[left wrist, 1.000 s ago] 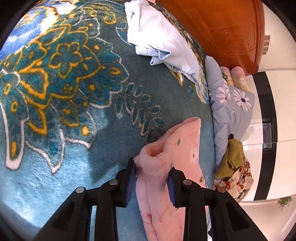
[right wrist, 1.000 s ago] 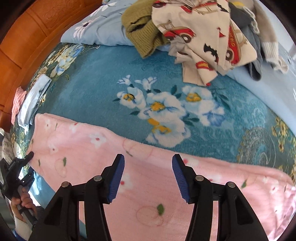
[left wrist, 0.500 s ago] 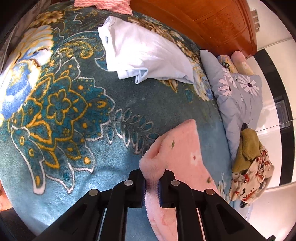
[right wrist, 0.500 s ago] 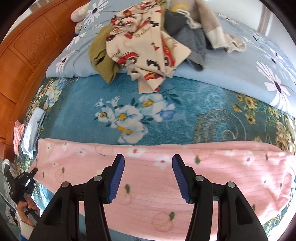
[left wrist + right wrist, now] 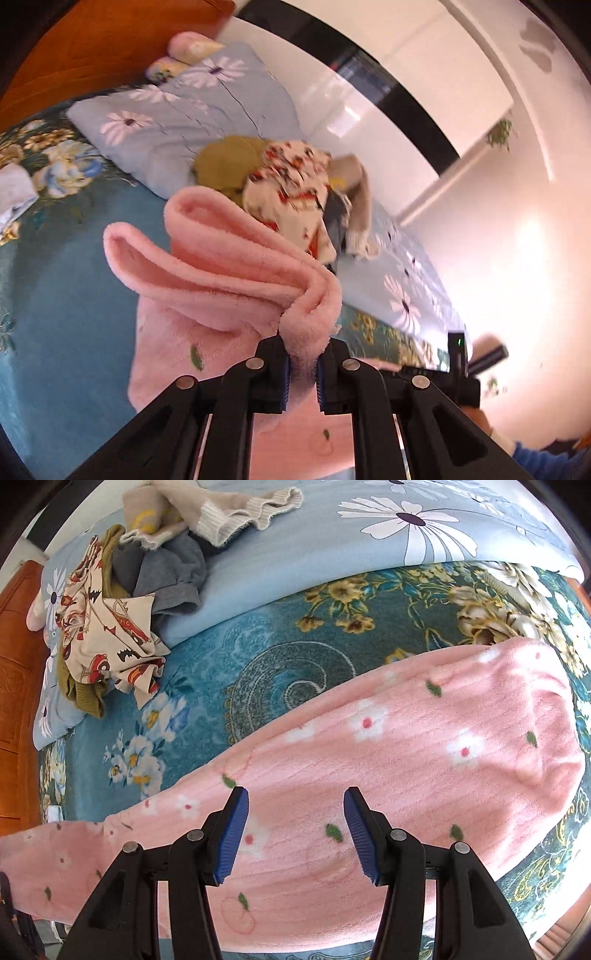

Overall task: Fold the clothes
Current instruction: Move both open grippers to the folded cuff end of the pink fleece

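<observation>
A pink fleece garment (image 5: 388,746) with white flowers lies stretched across the blue floral bedspread (image 5: 207,701). My left gripper (image 5: 303,369) is shut on one bunched end of this pink garment (image 5: 229,273), which is lifted off the bed and hangs in folds in front of the camera. My right gripper (image 5: 295,834) points steeply down over the garment's middle. Its blue-padded jaws are open, with only flat fleece below them and nothing pinched.
A heap of unfolded clothes (image 5: 110,602) with a car-print piece lies on the pale blue daisy duvet (image 5: 369,528) behind. A folded light blue garment (image 5: 14,195) rests at the left. A wooden headboard (image 5: 92,44) bounds the bed.
My left gripper closed on the pink garment's end, then rose and rolled, lifting that end off the bed. My right gripper moved along the garment toward its other end, still open.
</observation>
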